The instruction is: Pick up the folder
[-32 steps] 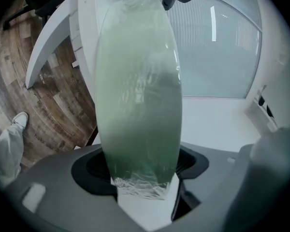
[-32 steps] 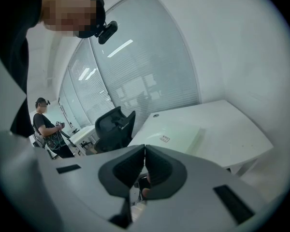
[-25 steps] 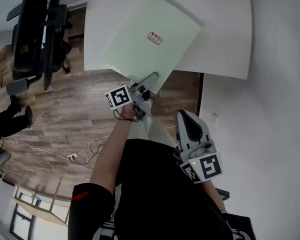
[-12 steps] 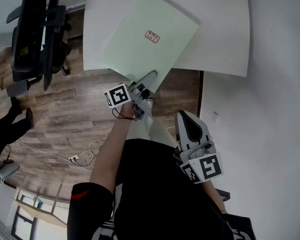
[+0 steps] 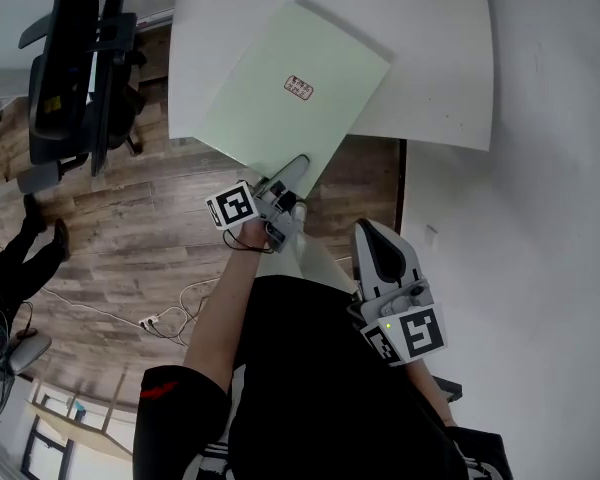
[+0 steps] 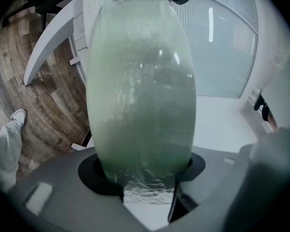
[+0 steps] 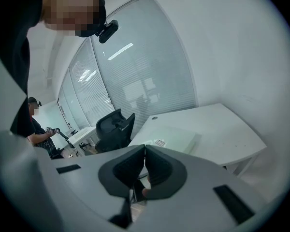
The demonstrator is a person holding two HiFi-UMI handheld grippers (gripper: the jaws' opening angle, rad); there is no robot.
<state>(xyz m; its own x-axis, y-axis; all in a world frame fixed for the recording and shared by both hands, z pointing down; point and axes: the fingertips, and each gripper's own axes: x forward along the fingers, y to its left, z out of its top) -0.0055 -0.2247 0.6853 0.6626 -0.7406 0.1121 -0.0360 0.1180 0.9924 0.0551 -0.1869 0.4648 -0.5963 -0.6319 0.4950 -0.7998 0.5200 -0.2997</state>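
Note:
A pale green folder (image 5: 295, 93) with a small label lies askew on the white table (image 5: 435, 58), its near corner hanging over the table's edge. My left gripper (image 5: 286, 172) has that corner between its jaws, which are closing, the pads on the folder. In the left gripper view the folder (image 6: 140, 81) fills the gap between the left gripper (image 6: 147, 180) jaws. My right gripper (image 5: 376, 250) hangs low by the person's right side, away from the table, its pads together and nothing in them. Beyond the right gripper (image 7: 144, 164) the folder (image 7: 171, 138) shows far off.
A black office chair (image 5: 75, 68) stands left of the table on the wood floor. Another person (image 5: 10, 258) stands at the far left, with a cable (image 5: 160, 308) on the floor near them. A white wall (image 5: 550, 218) runs along the right.
The left gripper has drawn back toward the person with the folder's corner in it, and the folder has slid with it, further over the table's edge. The right gripper has kept still.

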